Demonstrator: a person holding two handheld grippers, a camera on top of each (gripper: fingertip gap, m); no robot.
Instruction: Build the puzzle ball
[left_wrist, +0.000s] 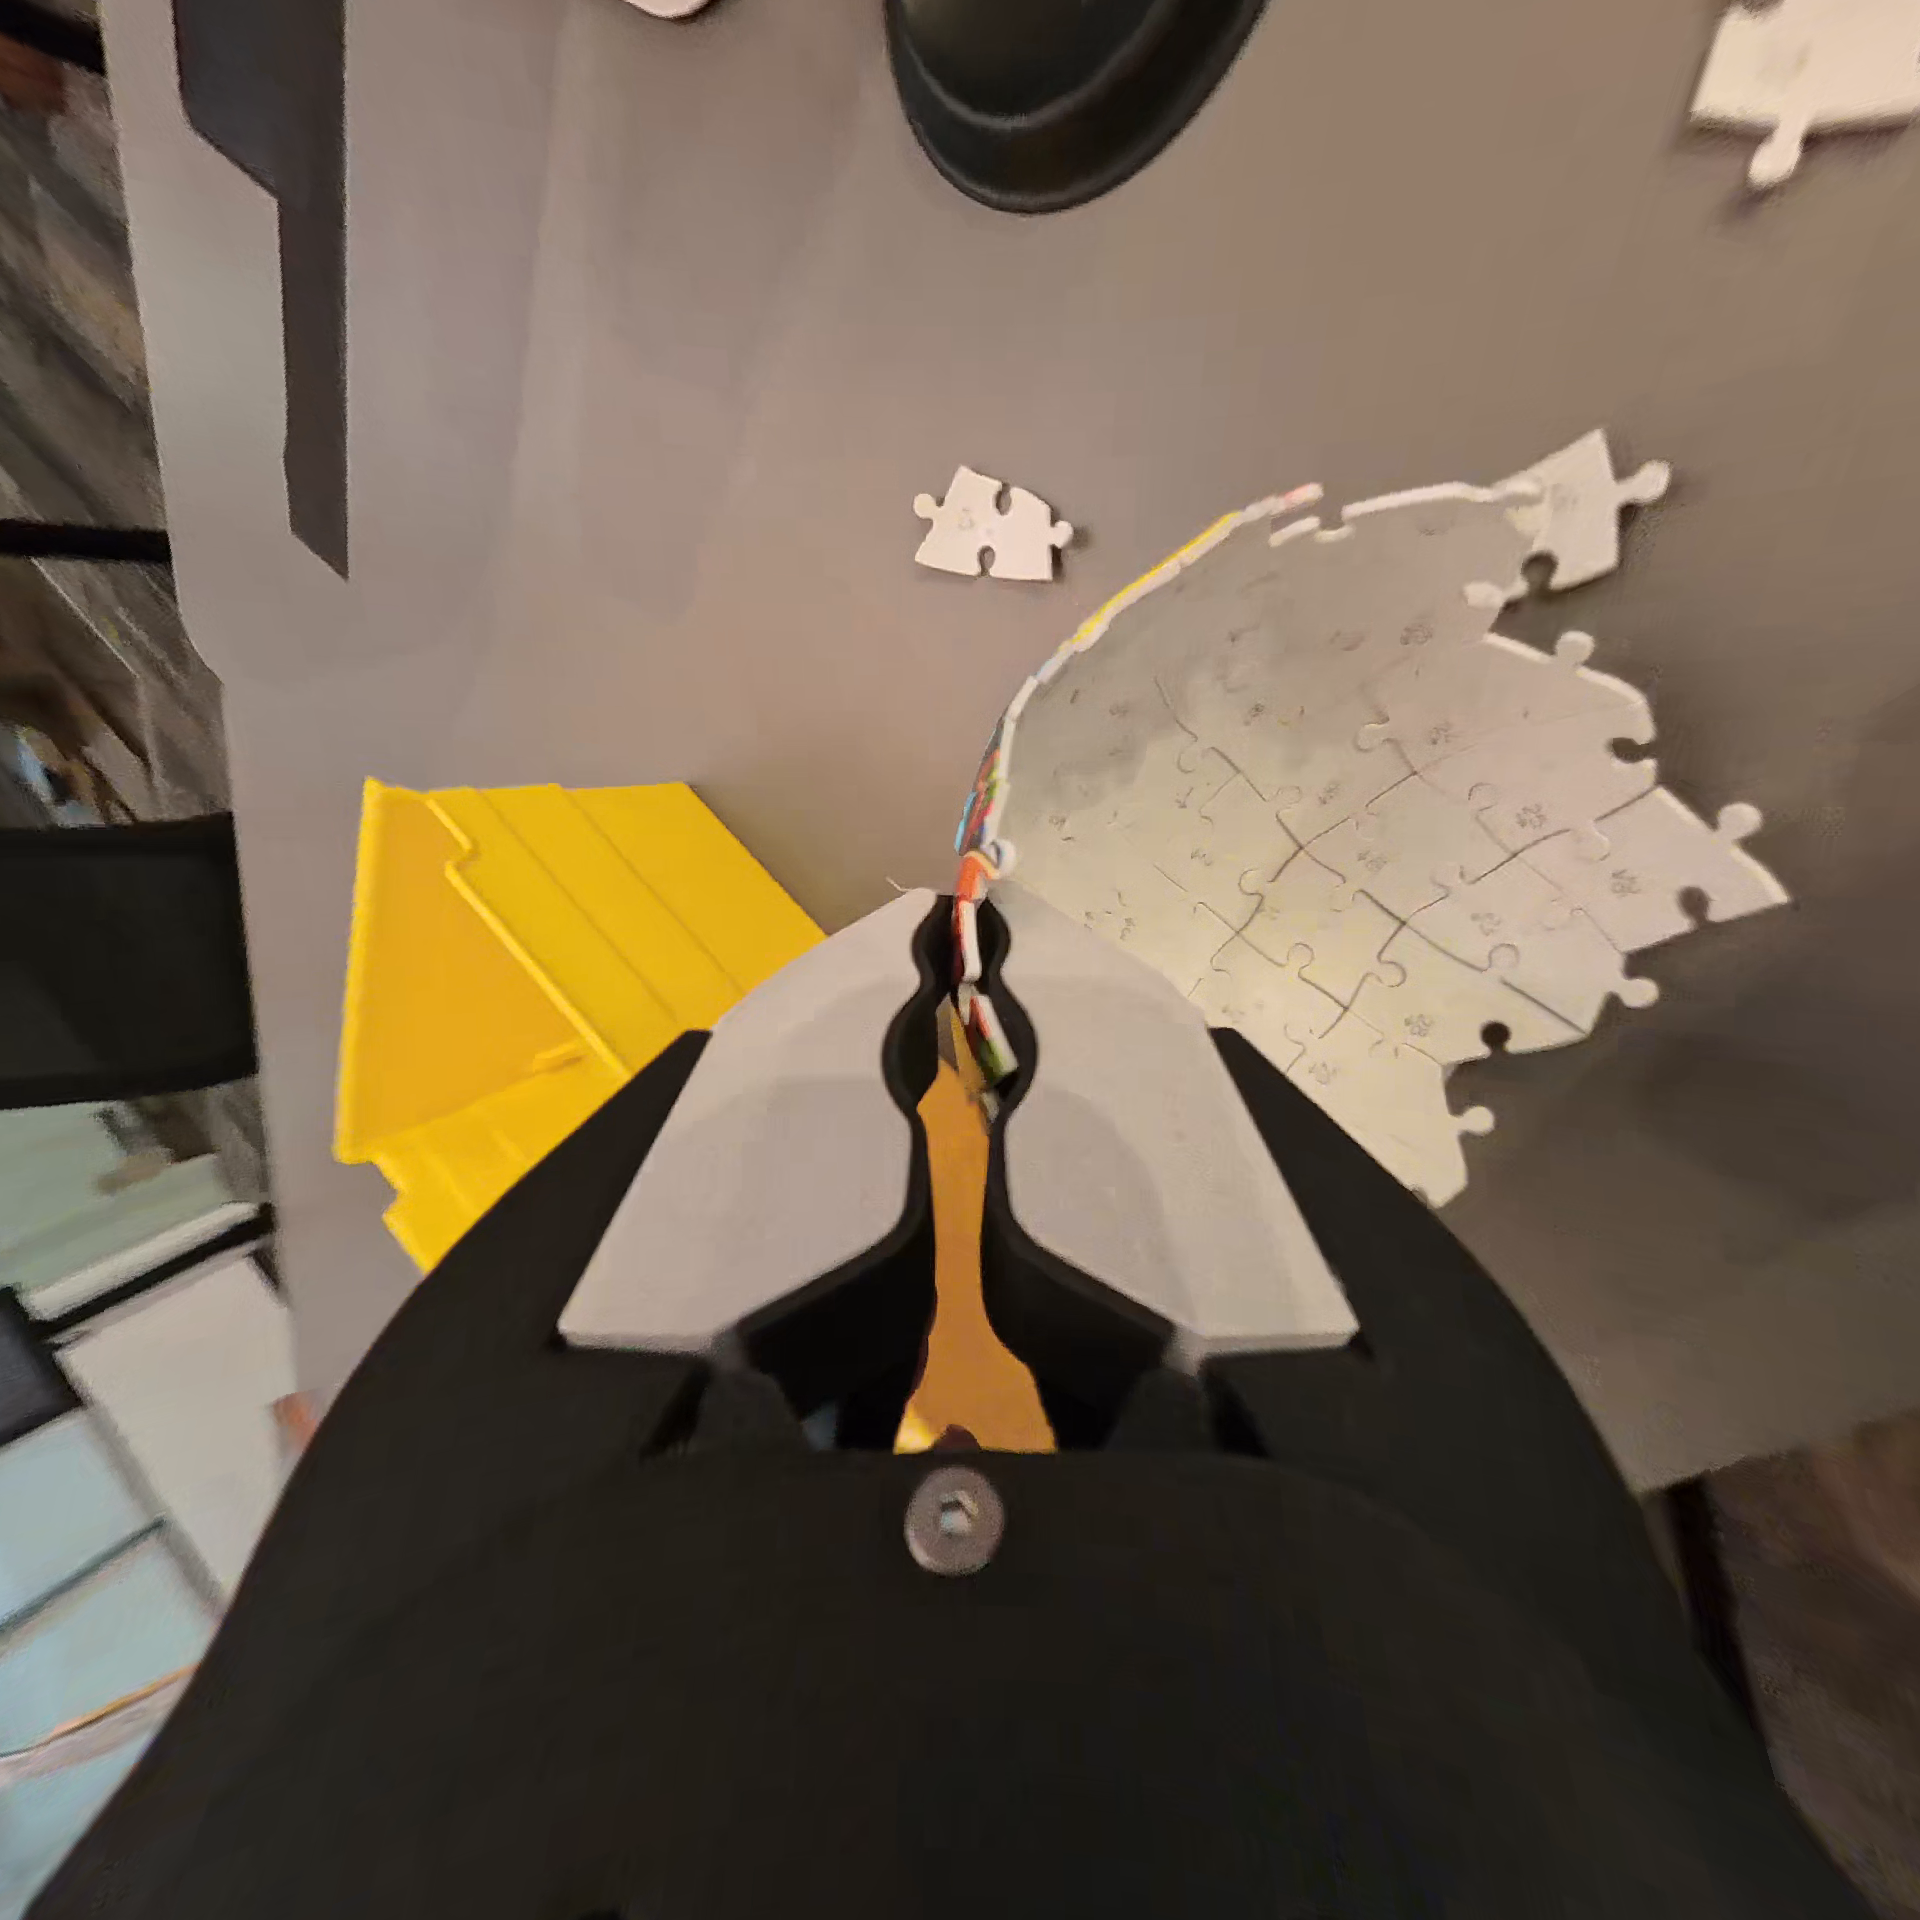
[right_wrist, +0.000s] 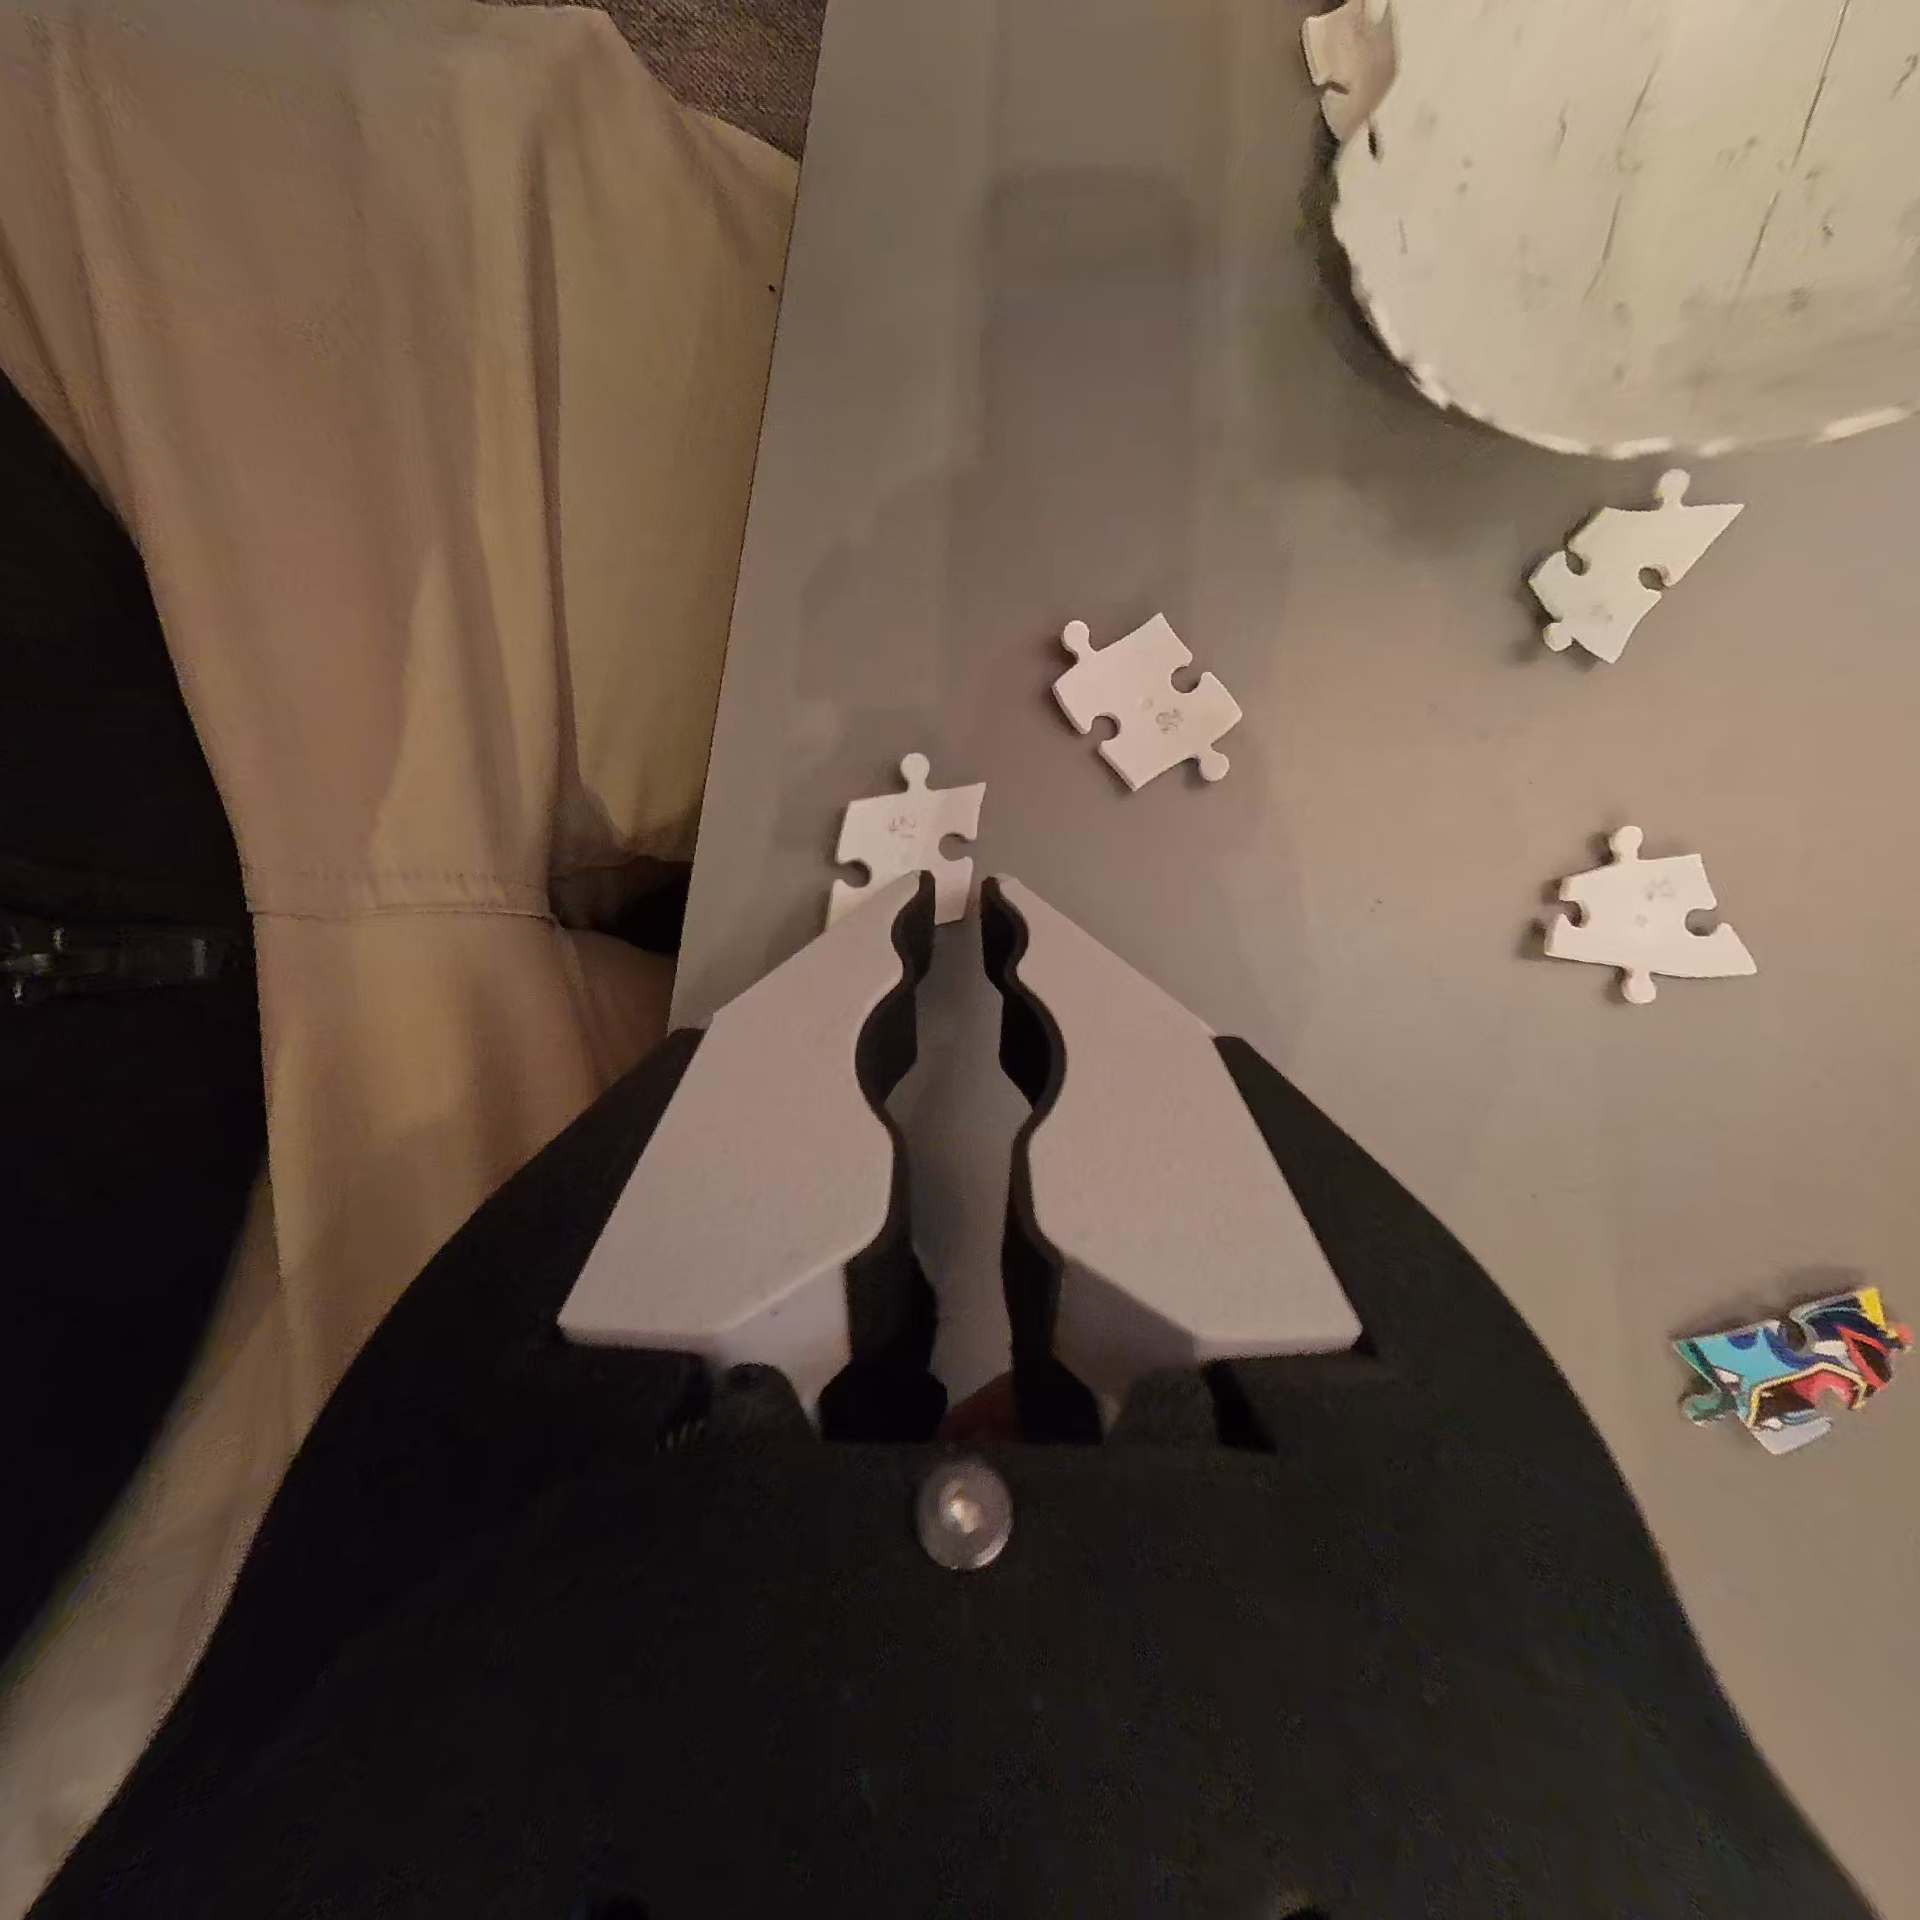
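1. The left gripper (left_wrist: 966, 940) is clamping the shell's (left_wrist: 1351, 831) edge above the table (left_wrist: 675, 416).
2. The right gripper (right_wrist: 954, 896) is hovering slightly parted over a piece (right_wrist: 909, 836) at the table's edge.

Left wrist view: camera behind left gripper (left_wrist: 961, 914), looking forward along fingers and down onto grey table (left_wrist: 644, 436), close. Curved puzzle shell (left_wrist: 1351, 831) fills area right of tips. Right wrist view: camera behind right gripper (right_wrist: 954, 896), facing down toward near table edge, close. Shared: grey table; same shell likely at upper right, well beyond tips.
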